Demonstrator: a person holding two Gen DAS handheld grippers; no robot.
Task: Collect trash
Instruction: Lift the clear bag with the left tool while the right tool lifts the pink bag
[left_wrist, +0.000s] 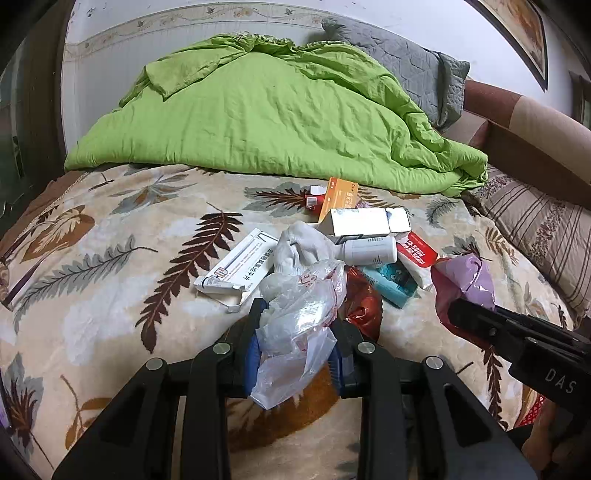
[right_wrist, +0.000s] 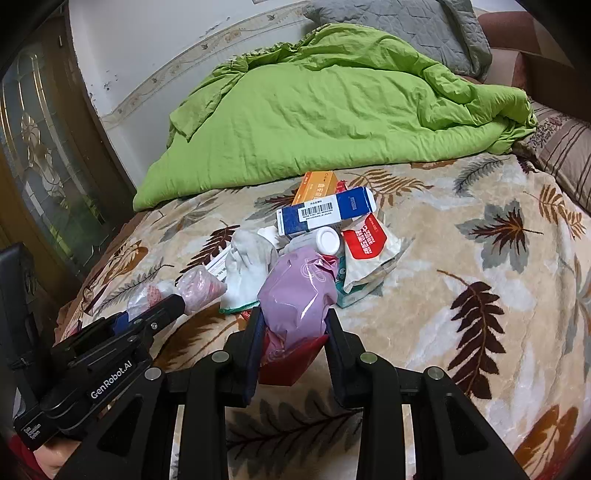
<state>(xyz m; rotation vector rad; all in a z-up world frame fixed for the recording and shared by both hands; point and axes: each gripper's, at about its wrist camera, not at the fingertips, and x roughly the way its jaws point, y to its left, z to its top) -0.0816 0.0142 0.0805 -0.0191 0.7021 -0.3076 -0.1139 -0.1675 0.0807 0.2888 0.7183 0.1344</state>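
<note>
**A:** Ok so both claws are loaded. The left claw is clamped shut on a crumpled clear plastic bag, bottom centre of its own view, and the bag droops out below the blue pads. The right claw is squeezed onto a pink plastic bag with a bit of red packaging bunched under it, lower middle of the right wrist view. The rest of the trash is piled mid-frame on the leaf-print blanket of the bed: a white medicine box, a white glove, a white bottle, a blue-and-white box, an orange box and a red-and-white wrapper.

**B:** Nice. What would worry you from here?

**A:** Mostly the film. Thin plastic is slippery and each grip only has a bunched fold, so I'd guess a quick swing could let either bag slide out. The clear one also sits close to the glove and the medicine box, so a trailing edge might snag and drag stuff across the bed.

**B:** And the red piece?

**A:** Can't tell if it's actually pinched or just riding along. If it's loose, it probably drops first. Also no bin in either view, near the green duvet or elsewhere, so the carry could be long.
</note>
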